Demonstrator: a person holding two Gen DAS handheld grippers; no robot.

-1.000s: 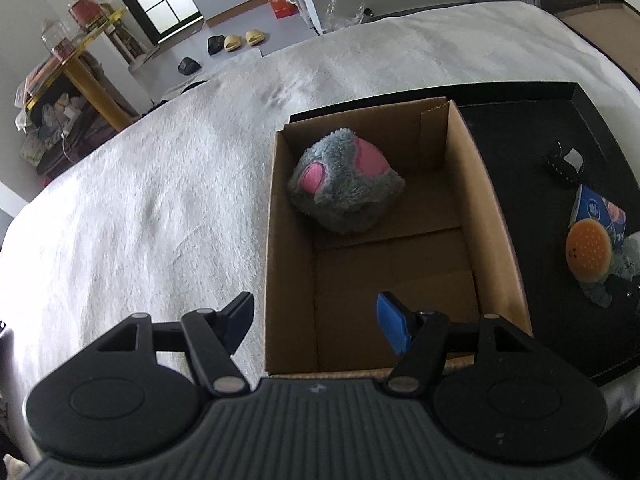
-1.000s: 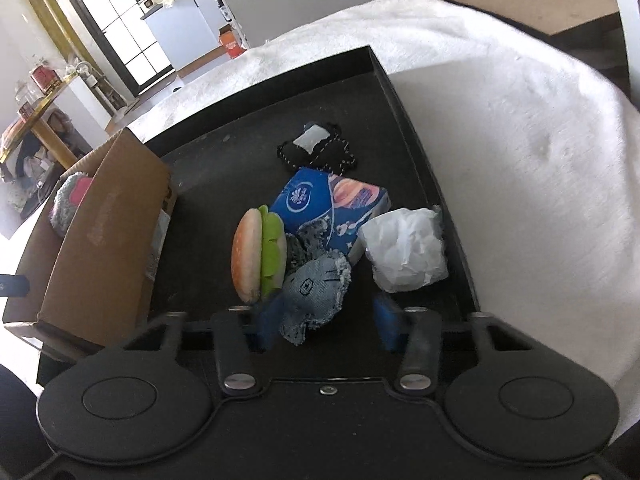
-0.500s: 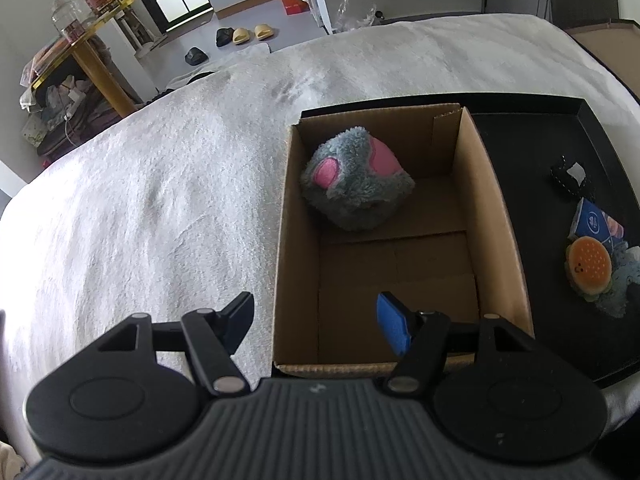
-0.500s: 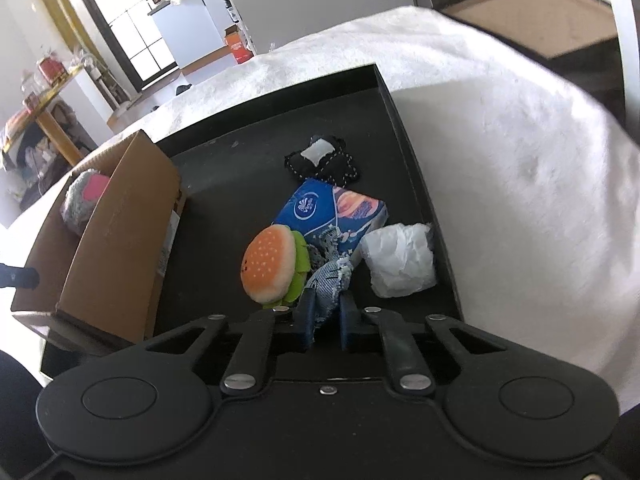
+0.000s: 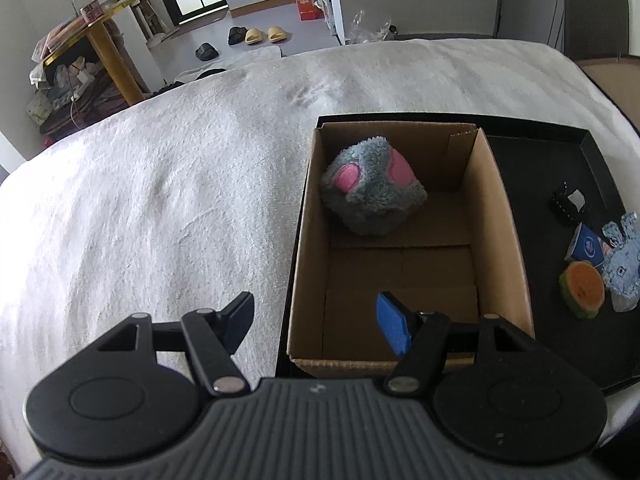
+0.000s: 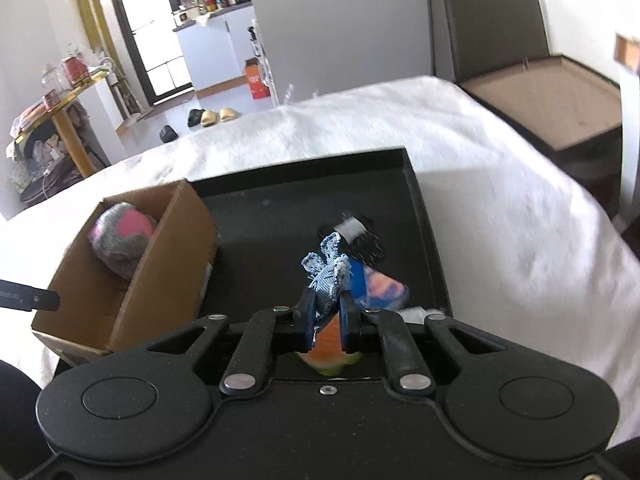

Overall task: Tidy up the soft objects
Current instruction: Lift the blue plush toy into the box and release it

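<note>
Since my right gripper [image 6: 325, 314] pinches the limp denim toy [image 6: 329, 276] mid-body, it flops; left gripper [image 5: 316, 322] stands open.

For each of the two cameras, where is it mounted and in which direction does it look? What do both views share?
Left wrist: on the left gripper, looking down into the brown cardboard box holding a grey-and-pink plush toy; its open jaws show.
Right wrist: on the right gripper, looking over the black tray; its jaws are shut on a blue denim soft toy.
Shared: box, plush toy, tray, denim toy, white fluffy cover.
</note>
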